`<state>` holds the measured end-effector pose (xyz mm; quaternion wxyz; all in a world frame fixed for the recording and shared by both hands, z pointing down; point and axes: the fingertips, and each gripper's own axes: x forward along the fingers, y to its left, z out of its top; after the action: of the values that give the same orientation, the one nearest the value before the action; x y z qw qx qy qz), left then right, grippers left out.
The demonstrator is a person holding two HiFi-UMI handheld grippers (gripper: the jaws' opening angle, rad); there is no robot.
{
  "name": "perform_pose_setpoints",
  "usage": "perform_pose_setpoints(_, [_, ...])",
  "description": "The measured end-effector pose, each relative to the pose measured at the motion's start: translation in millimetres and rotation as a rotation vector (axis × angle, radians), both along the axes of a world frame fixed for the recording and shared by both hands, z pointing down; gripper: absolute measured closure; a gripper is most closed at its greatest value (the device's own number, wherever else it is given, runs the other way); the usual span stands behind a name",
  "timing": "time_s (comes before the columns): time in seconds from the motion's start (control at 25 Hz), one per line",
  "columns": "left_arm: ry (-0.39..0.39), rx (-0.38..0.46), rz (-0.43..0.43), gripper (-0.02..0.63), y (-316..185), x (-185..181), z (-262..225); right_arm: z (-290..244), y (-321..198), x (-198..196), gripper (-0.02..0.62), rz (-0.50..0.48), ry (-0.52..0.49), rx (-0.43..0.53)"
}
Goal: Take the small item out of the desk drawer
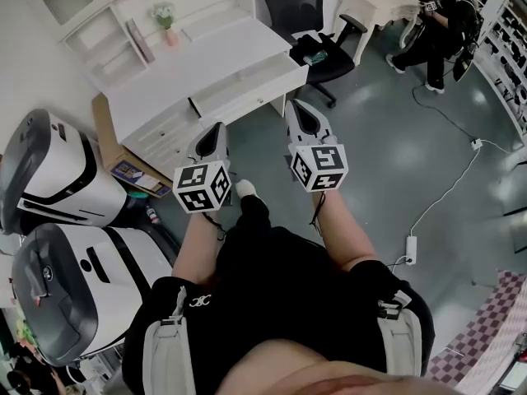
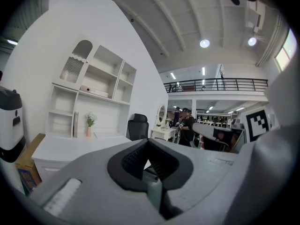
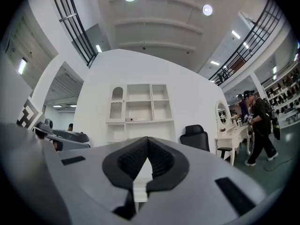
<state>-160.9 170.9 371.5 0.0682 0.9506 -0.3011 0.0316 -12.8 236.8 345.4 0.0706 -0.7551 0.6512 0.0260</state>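
White desk with a shelved hutch (image 1: 181, 68) stands ahead, its shallow white drawer (image 1: 247, 82) pulled out; any small item inside is too tiny to make out. The grey left gripper (image 1: 220, 127) and grey right gripper (image 1: 295, 105) hover short of the drawer, jaws pressed together, empty

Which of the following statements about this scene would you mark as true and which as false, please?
1. A black office chair stands beside the white desk. True.
2. The small pink vase of flowers lies on the floor. False: it stands upright on the desk's top.
3. The left gripper is clamped on the desk's edge. False: its jaws are together on nothing, and the desk is some way ahead.
4. The right gripper has its jaws shut with nothing between them. True.
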Motion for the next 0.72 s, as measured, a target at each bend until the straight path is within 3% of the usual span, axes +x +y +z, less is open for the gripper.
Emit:
perform_pose_setpoints(0.32, [0.016,0.001,0.037,0.592,-50.9,43.4,-2.6,2.8,-56.7,38.2,0.598,0.009,-0.001,-0.017])
perform_pose_setpoints(0.72, [0.008,-0.042,0.039,0.592,-186.1,104.2,12.2,15.3,-192.0,96.9,0.598,0.009,-0.003,-0.061])
